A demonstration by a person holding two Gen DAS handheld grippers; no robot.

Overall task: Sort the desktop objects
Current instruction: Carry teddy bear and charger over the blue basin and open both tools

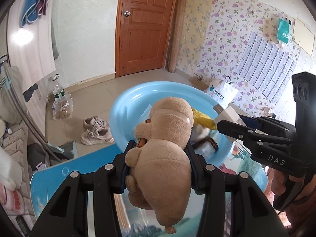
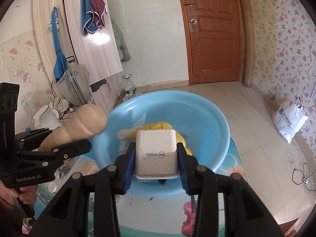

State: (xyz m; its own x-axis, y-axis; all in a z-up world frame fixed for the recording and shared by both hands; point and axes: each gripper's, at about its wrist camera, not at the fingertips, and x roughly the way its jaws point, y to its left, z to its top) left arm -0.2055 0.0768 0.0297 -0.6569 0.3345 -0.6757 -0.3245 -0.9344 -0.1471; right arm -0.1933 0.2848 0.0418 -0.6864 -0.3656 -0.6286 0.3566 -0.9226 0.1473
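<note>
My left gripper [image 1: 160,160] is shut on a tan plush toy [image 1: 165,150] and holds it above the near rim of a light blue basin [image 1: 126,102]. My right gripper [image 2: 156,158] is shut on a white box [image 2: 156,154] and holds it over the basin [image 2: 207,114]. In the basin lie a yellow item [image 2: 158,127] and other small things, partly hidden. The right gripper with the white box [image 1: 227,116] shows at the right of the left wrist view. The left gripper with the plush toy [image 2: 86,122] shows at the left of the right wrist view.
The basin stands on a table with a blue picture cover [image 2: 235,165]. On the floor are pink shoes [image 1: 96,130], a plastic bottle [image 1: 57,90] and a white shopping bag [image 2: 288,118]. A brown door [image 2: 213,31] is behind.
</note>
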